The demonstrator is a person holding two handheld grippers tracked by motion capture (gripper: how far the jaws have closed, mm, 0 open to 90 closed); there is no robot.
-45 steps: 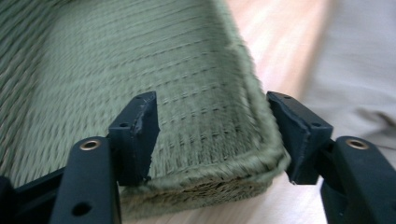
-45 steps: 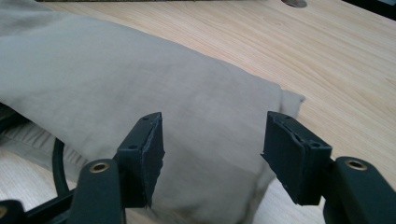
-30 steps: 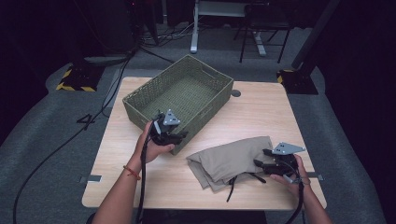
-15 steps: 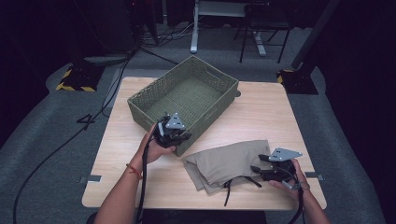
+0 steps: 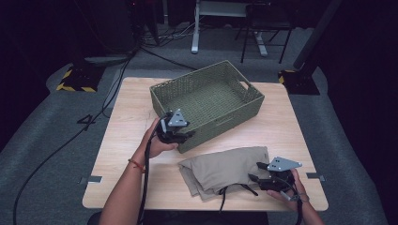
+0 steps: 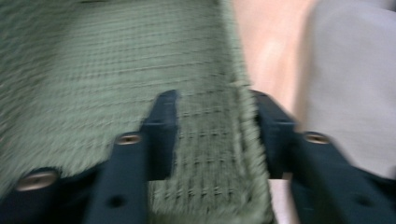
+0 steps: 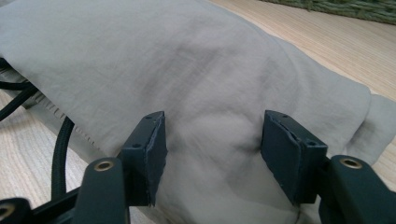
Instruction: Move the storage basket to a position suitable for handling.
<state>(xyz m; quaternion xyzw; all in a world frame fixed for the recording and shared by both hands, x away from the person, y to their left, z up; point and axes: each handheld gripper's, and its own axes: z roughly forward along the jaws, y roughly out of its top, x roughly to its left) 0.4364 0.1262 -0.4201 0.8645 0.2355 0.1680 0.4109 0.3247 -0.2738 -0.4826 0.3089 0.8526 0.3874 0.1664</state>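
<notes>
A green woven basket stands empty on the wooden table. My left gripper is at its near left wall. In the left gripper view the jaws straddle the basket's rim; they have just been opening and do not press on it. A folded beige cloth lies near the table's front edge. My right gripper is at its right end, open, with both jaws set down on the cloth.
A black cord trails from under the cloth toward the front edge and lies beside it. The basket's wall is just beyond the cloth. Dark floor with cables and chair legs surrounds the table.
The basket has slid to the right and turned, coming nearer the cloth. My right gripper has moved a little toward the front edge, onto the cloth. The left hand has barely moved.
</notes>
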